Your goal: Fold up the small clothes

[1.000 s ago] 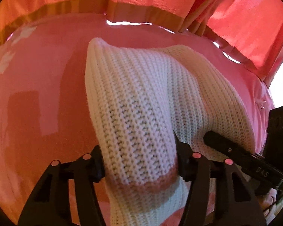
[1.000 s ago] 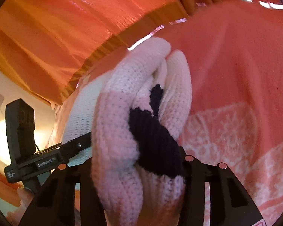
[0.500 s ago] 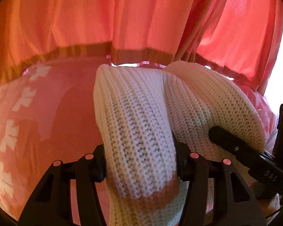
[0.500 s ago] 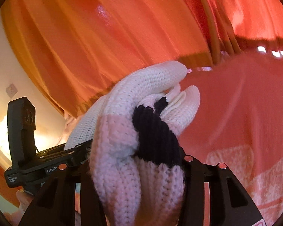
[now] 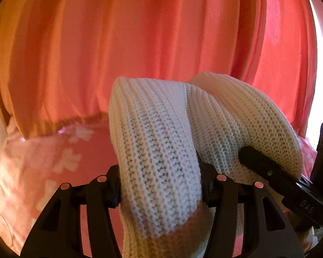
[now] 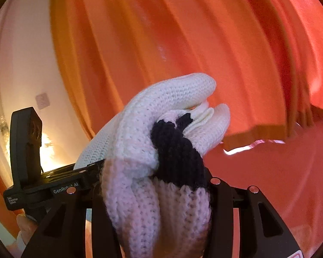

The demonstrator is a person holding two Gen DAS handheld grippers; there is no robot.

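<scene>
You've got the knit point(image 5: 159, 172) pinched in both grippers and held up in the air, clear of the pink bedspread point(image 5: 53, 163) below. Your left gripper point(image 5: 160, 190) is clamped on a thick roll of the cream fabric, near a hem with a pale pink band, and the cloth bulges out above the jaws and arches over toward the right. There your right gripper point(image 5: 269, 172) pokes in from the edge of the left view, its fingers against the far end of the same piece. From the right wrist it's the same story: the right gripper point(image 6: 157, 195) is closed tight on a bunched wad of knit point(image 6: 140, 150), white up top, pink ribbing down low, with a black patch point(image 6: 178, 150) squeezed in beside the right finger. Your left gripper point(image 6: 60, 185) shows at the left edge of that view, right up against the cloth. Behind it all hangs the orange curtain point(image 6: 183, 53), with the bedspread point(image 6: 280, 182) low in the frame. As for progress: the garment looks gathered and doubled over itself, so some folding seems to be in hand, but nothing here is a neat, flat fold yet. It's a lump held between two claws, with layers poking out at the top. By my reckoning you have to lay it down on the bedspread, flatten it, and square up the edges before this piece counts as done. Whether other clothes are waiting, I can't tell from here.
</scene>
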